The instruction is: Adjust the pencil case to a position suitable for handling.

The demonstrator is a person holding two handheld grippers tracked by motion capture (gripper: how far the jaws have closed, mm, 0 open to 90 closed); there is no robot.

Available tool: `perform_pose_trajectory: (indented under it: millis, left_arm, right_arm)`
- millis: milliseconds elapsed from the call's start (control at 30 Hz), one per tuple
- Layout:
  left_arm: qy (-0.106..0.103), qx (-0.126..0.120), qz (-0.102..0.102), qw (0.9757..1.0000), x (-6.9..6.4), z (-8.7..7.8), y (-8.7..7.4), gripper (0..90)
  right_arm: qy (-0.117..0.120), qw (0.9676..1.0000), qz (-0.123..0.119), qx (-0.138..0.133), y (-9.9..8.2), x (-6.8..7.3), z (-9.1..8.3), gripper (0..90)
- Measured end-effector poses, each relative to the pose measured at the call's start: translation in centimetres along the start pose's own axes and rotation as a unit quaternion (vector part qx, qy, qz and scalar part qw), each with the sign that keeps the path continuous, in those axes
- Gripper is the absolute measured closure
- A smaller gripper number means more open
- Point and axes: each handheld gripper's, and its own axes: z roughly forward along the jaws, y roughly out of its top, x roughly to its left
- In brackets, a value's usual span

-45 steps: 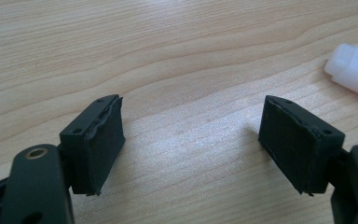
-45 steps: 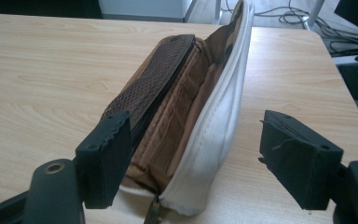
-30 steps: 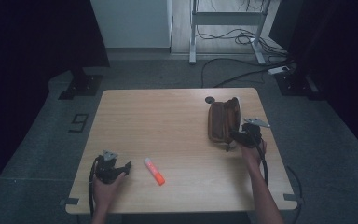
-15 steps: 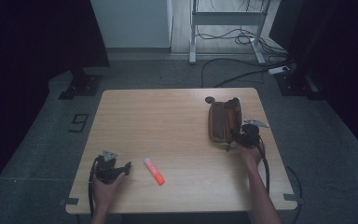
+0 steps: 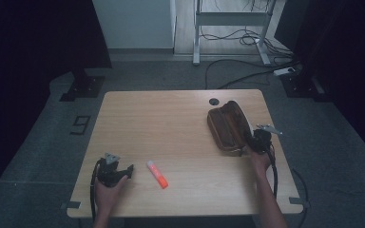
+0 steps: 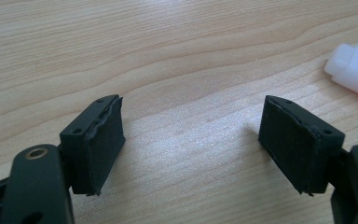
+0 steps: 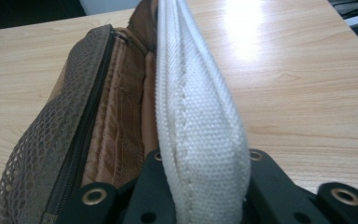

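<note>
Pouch [image 5: 228, 126] at worktop [image 5: 171, 118] right edge: soft, light, floppy. My right tongs [image 5: 258, 141] pinch its white webbing rim [image 7: 200, 130]; best hold. Left tongs [image 6: 191, 140] spread, empty, near marker [image 5: 157, 174].

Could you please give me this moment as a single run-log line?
left gripper: open, over bare table | right gripper: shut on pouch edge | brown pouch: unzipped | orange tube: lying untouched

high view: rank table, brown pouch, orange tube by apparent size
1. table, by far the largest.
2. brown pouch, at the right, its near end by the right gripper.
3. orange tube, small, lying just right of the left gripper.
</note>
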Motion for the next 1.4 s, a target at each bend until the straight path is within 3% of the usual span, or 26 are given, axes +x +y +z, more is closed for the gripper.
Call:
perform_pose_trajectory:
  millis: [533, 833, 1100, 1400]
  left_arm:
    - [0.0, 0.0, 0.0, 1.0, 0.0, 0.0, 0.0, 21.8]
    - [0.0, 0.0, 0.0, 1.0, 0.0, 0.0, 0.0, 21.8]
    - [0.0, 0.0, 0.0, 1.0, 0.0, 0.0, 0.0, 21.8]
    - [0.0, 0.0, 0.0, 1.0, 0.0, 0.0, 0.0, 21.8]
  right_arm:
    - [0.031, 0.9985, 0.027, -0.036, 0.3, -0.1, -1.4, 83.1]
    - [0.066, 0.9951, 0.047, -0.057, 0.7, 0.0, -2.9, 83.1]
    - [0.091, 0.9926, 0.047, -0.066, 0.8, 0.5, -3.9, 83.1]
    - [0.128, 0.9874, 0.059, -0.073, 1.0, 0.9, -4.7, 83.0]
